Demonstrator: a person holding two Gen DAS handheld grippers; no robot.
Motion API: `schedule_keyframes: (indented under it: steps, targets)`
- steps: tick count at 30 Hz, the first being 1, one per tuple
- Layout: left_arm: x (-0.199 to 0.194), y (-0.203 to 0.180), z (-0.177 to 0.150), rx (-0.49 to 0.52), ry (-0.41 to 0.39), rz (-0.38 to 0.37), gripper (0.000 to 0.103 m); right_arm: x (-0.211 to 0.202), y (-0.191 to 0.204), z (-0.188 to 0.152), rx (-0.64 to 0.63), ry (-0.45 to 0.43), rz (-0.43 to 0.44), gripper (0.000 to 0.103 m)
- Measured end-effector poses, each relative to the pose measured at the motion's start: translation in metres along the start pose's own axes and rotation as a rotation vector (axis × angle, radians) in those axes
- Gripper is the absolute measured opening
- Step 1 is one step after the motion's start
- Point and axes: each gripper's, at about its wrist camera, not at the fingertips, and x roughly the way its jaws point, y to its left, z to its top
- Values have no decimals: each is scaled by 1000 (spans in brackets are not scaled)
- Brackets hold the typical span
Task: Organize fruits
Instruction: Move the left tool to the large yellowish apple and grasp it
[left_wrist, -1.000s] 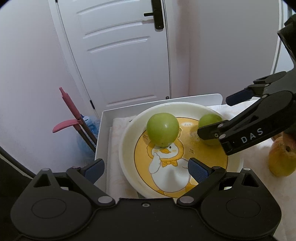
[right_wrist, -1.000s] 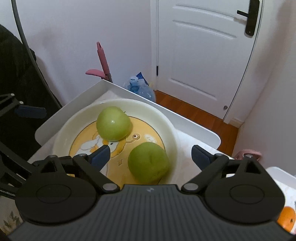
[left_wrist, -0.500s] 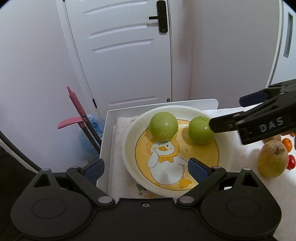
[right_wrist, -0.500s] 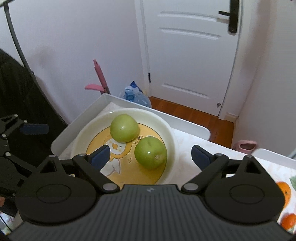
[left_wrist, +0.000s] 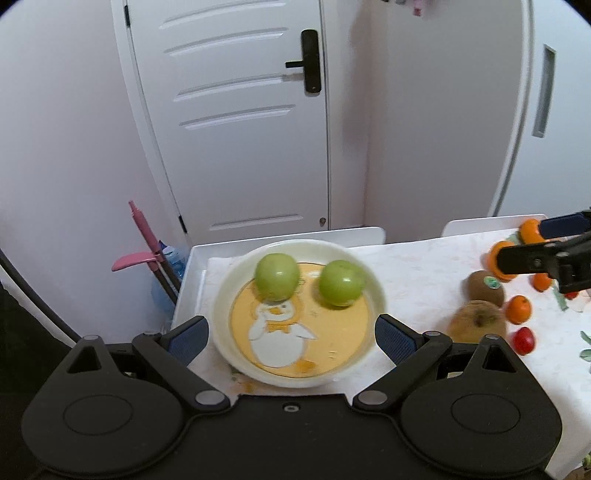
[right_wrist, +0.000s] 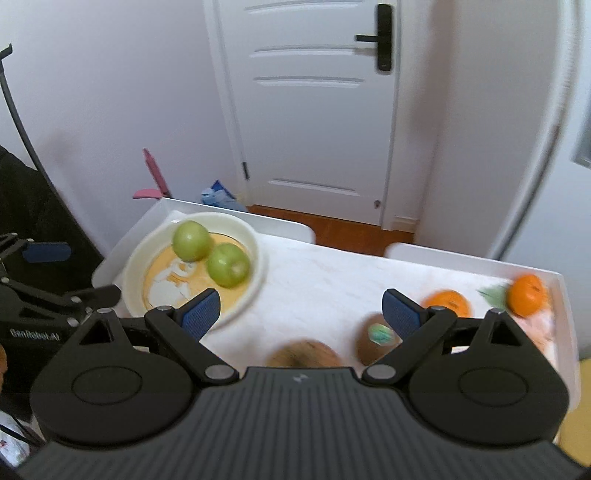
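A white table is standing by a white door. Two green apples are sitting in the duck plate. The left gripper and right gripper are both staying wide apart, holding nothing. Only the right view is showing the wood floor.

- The left gripper is built of matte black plastic, with blue ribbed pads on its fingers
- Silver screws are set at the linkage pivots
- The right gripper is given a ridged black housing
- White "GenRobot.AI" lettering is printed on the left gripper's side
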Motion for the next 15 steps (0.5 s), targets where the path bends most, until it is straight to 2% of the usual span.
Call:
schedule_keyframes:
  steps: [8, 15]
  targets:
    - [-14, -55, -6, -33, 14, -9, 99, -38, -63, -31, -18, 2, -41, 103]
    - [-7, -104, -11, -73, 32, -1, 99, -36, -115, -50, -22, 6, -37, 103]
